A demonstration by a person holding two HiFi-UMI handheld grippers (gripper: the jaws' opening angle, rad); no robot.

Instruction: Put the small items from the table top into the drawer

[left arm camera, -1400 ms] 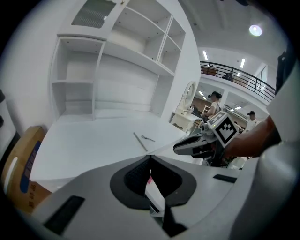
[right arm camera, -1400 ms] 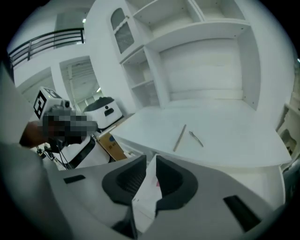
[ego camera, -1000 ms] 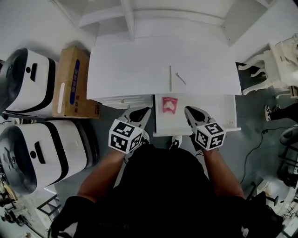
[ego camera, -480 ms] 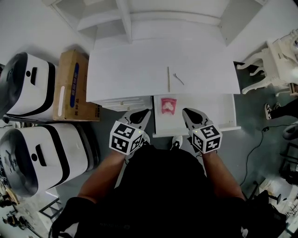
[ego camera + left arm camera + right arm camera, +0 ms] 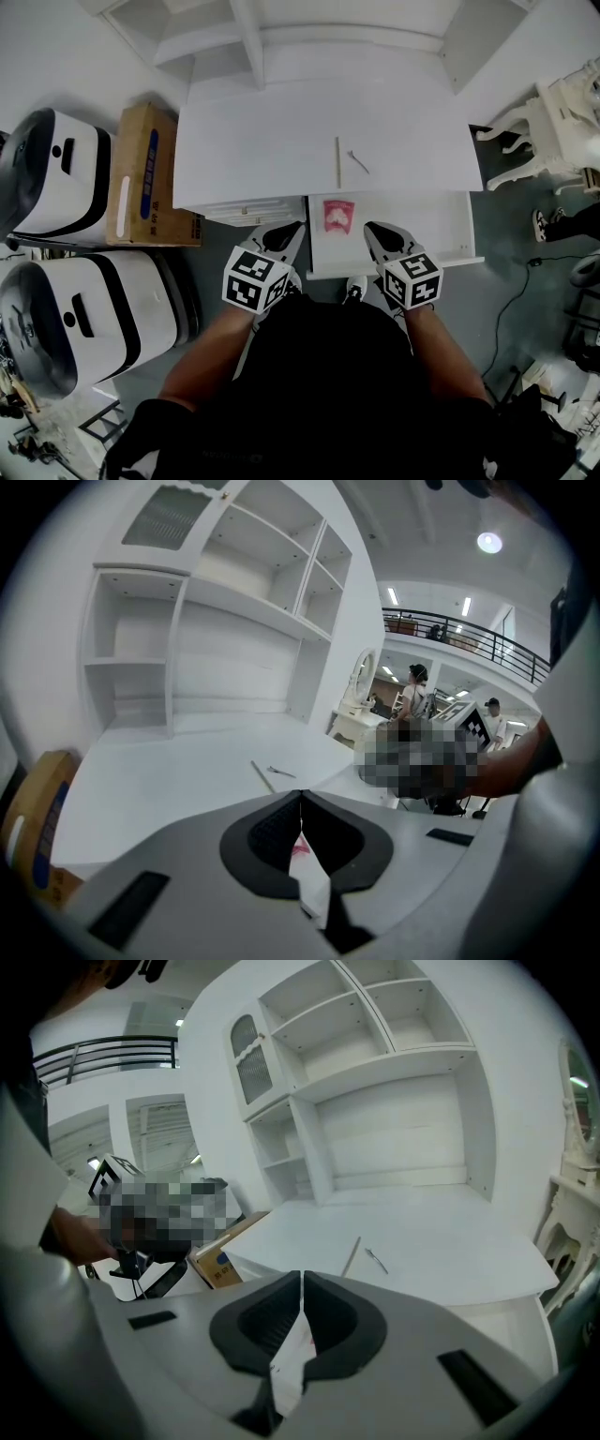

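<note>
On the table: a thin stick and a small pin lie just beside each other near the front edge, apart from both grippers.
Drawer: pulled open under the table's front edge, with a pink packet at its left end.
Left gripper: jaws closed tip to tip, nothing held; its tips are by the drawer's left edge, left of the packet.
Right gripper: jaws pressed together, empty; its tips are over the drawer, just right of the packet.
Stick and pin from the grippers: both lie ahead of the closed tips, beyond the drawer, seen from the left and from the right.
</note>
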